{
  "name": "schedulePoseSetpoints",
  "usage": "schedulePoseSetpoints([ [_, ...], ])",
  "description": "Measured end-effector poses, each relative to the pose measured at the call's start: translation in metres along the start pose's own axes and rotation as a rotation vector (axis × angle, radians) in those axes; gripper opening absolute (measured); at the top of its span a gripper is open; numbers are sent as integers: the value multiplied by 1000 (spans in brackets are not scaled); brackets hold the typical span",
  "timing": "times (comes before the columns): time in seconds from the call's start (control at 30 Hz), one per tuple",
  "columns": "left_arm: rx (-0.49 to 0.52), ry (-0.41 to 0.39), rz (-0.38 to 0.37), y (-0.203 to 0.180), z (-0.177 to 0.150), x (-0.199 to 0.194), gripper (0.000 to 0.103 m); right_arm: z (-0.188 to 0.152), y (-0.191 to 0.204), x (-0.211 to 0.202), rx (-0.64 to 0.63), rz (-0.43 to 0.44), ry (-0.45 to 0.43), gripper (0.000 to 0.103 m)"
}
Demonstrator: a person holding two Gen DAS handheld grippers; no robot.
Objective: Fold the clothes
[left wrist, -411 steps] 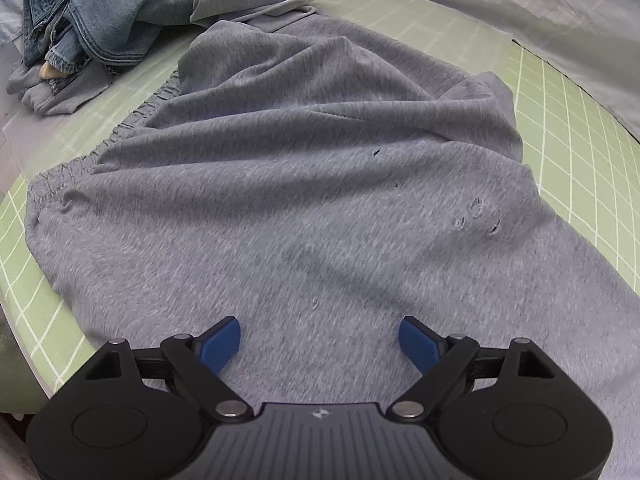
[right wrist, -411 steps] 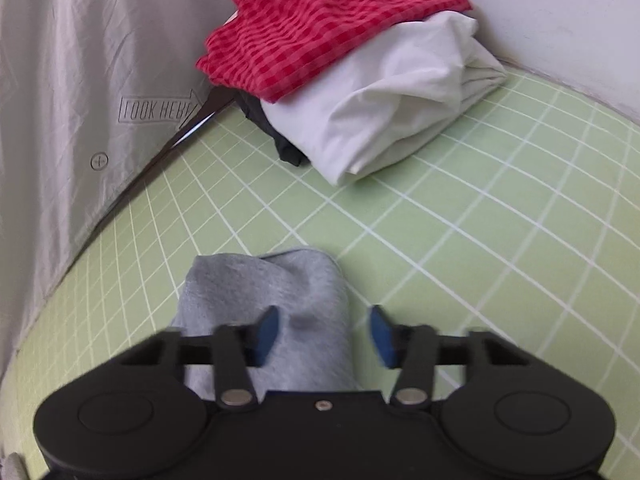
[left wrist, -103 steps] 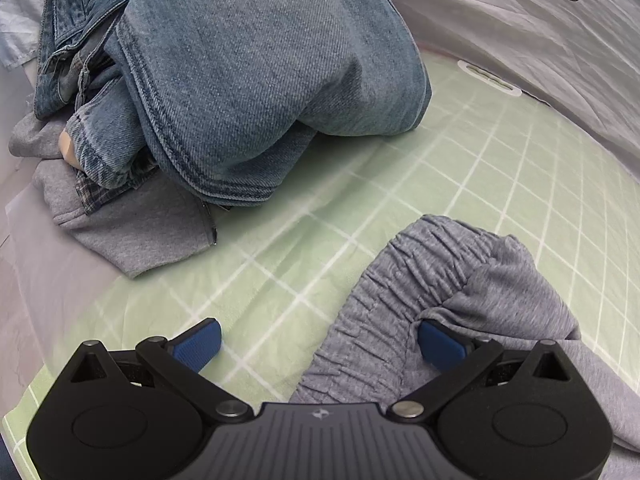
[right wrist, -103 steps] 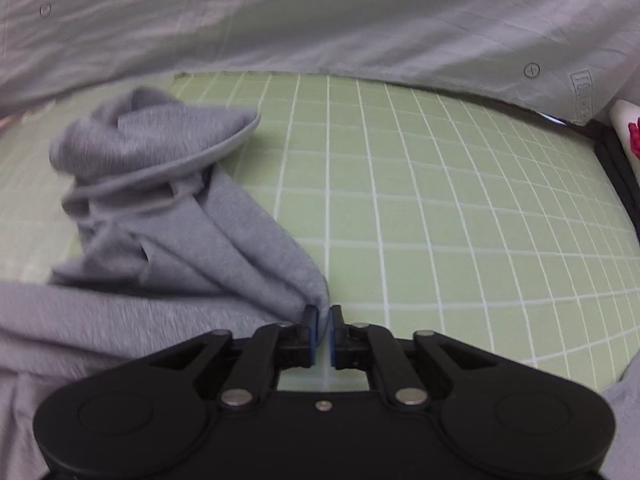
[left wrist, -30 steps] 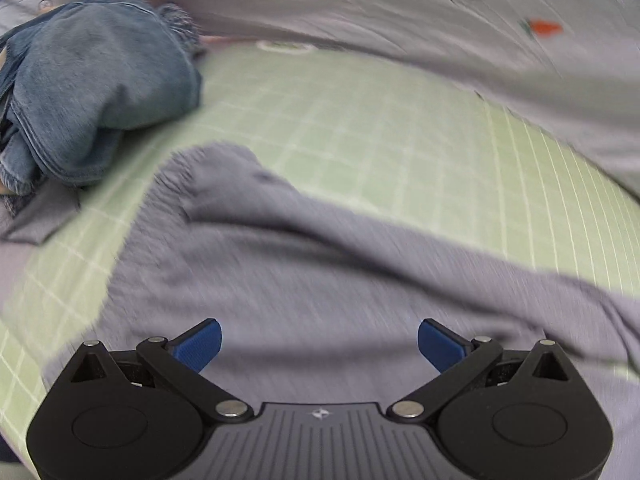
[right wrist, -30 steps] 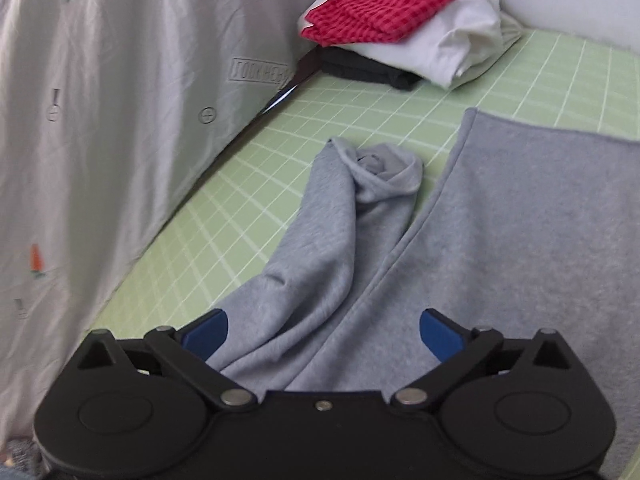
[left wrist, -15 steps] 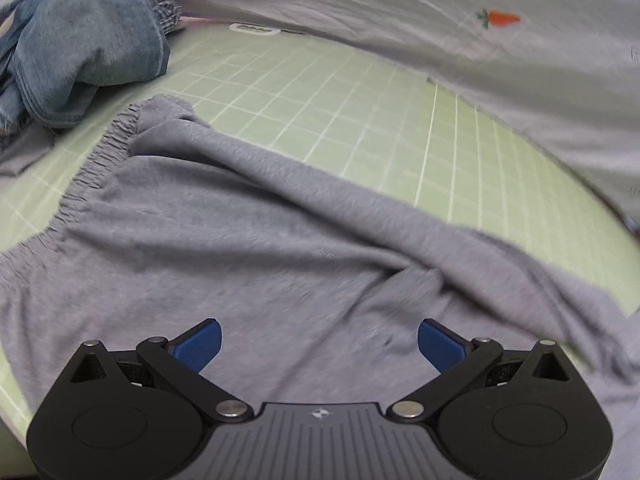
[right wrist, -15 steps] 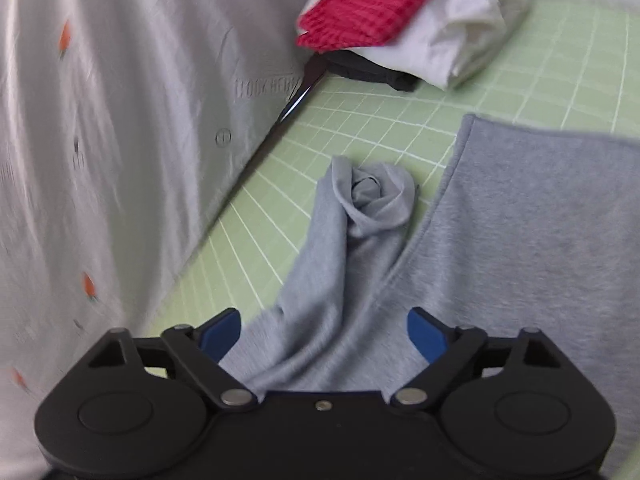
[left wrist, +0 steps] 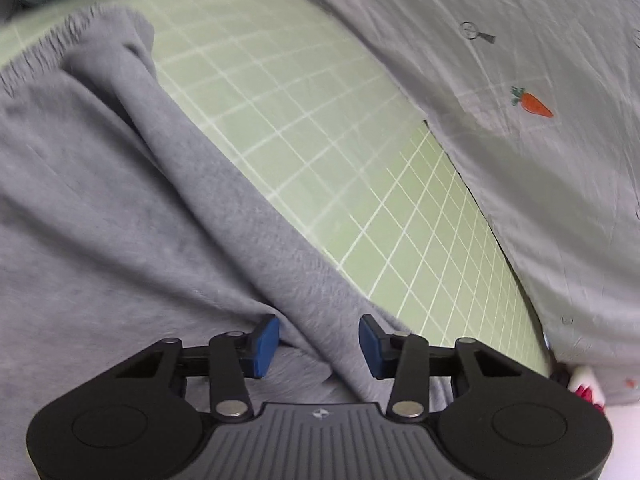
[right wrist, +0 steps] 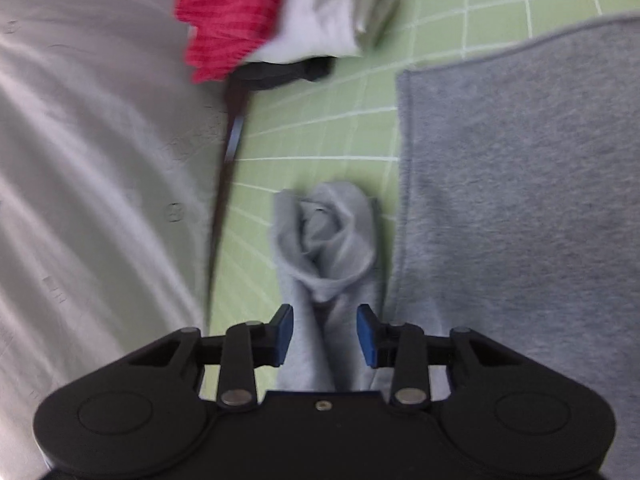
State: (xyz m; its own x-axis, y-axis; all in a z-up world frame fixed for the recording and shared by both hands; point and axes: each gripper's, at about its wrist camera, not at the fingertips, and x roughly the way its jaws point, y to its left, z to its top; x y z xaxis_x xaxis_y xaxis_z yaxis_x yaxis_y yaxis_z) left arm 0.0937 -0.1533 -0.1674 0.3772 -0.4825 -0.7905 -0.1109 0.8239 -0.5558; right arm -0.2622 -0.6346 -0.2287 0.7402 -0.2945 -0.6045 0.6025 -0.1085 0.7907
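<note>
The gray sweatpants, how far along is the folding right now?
Done: a folded pile, red checked cloth on white, sits at the mat's far end. In hand: the gray sweatpants lie spread on the green grid mat; the left gripper straddles a raised fold, the right gripper straddles the bunched leg, both open. Left: straightening that leg, then every fold.

Light: soft, even daylight is falling across both views; no glare is showing.
Shadows: faint ones are lying under the grey trousers (left wrist: 120, 200) folds.
Blur: motion is smearing the red cloth (right wrist: 228, 20) and the sheet (right wrist: 92, 160).
Distortion: the mat (left wrist: 320, 152) grid is bowing toward the dark, vignetted corners.
</note>
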Motion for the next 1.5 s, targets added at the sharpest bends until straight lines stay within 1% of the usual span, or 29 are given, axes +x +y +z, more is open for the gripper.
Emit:
schedulePoseSetpoints([
  [0.03, -5, 8, 2, -2, 1, 4, 45, -2, 2, 2, -11, -24, 1, 36],
  [0.1, 28, 16, 22, -5, 1, 8, 45, -7, 6, 2, -59, -81, -1, 36],
  [0.13, 40, 22, 30, -5, 0, 10, 45, -9, 7, 1, -81, -103, -6, 36],
  [0.17, 31, 29, 29, -4, 1, 12, 45, -11, 7, -1, -88, -110, -15, 37],
  [0.3, -8, 52, 13, 4, 4, 15, 45, -13, -1, -2, -34, -89, -11, 37],
  [0.43, 5, 54, 2, 5, 9, 17, 46, -12, 1, 8, -42, -69, 8, 35],
  [0.47, 8, 55, -1, 5, 10, 18, 46, -12, 2, 10, -48, -67, 13, 32],
  [0.5, 12, 55, -4, 5, 11, 18, 45, -12, 4, 13, -56, -70, 15, 24],
  [0.53, 15, 56, -6, 6, 12, 19, 45, -12, 5, 14, -65, -77, 17, 18],
  [0.57, 18, 56, -9, 6, 14, 19, 43, -12, 6, 14, -69, -83, 11, 5],
  [0.6, 18, 56, -13, 6, 15, 20, 35, -12, 7, 12, -67, -80, -3, 2],
  [0.63, -1, 55, -23, 9, 16, 20, 8, -12, 7, 8, -61, -66, -17, 2],
  [0.67, -32, 51, -39, 12, 17, 19, 4, -11, 9, 3, -53, -47, -33, 1],
  [0.73, -78, 37, -73, 18, 19, 16, 2, -9, 12, -8, -38, -7, -65, 1],
  [0.77, -81, 26, -84, 19, 19, 13, 2, -7, 15, -15, -28, 19, -81, 1],
  [0.83, -67, 5, -93, 17, 20, 6, 1, -4, 20, -31, -7, 74, -117, 1],
  [0.93, -60, -35, -134, 11, 23, -13, 1, 1, 31, -59, 34, 166, -175, 1],
  [1.0, -30, -63, -142, 7, 26, -28, 1, 3, 41, -81, 38, 218, -212, 1],
  [1.1, 20, -93, -152, 4, 27, -47, 1, 5, 56, -108, -17, 247, -269, 1],
  [1.2, 20, -94, -166, 6, 28, -53, 1, 7, 67, -122, -44, 251, -296, 1],
  [1.27, 15, -97, -175, 6, 30, -53, 1, 8, 74, -124, -69, 243, -297, 1],
  [1.37, 33, -107, -171, 1, 40, -45, 1, 13, 94, -108, -134, 230, -283, 1],
  [1.43, 48, -116, -171, -4, 49, -38, 1, 20, 114, -85, -165, 247, -253, 1],
  [1.5, 52, -140, -169, -10, 61, -25, 1, 28, 135, -51, -188, 272, -215, 1],
])
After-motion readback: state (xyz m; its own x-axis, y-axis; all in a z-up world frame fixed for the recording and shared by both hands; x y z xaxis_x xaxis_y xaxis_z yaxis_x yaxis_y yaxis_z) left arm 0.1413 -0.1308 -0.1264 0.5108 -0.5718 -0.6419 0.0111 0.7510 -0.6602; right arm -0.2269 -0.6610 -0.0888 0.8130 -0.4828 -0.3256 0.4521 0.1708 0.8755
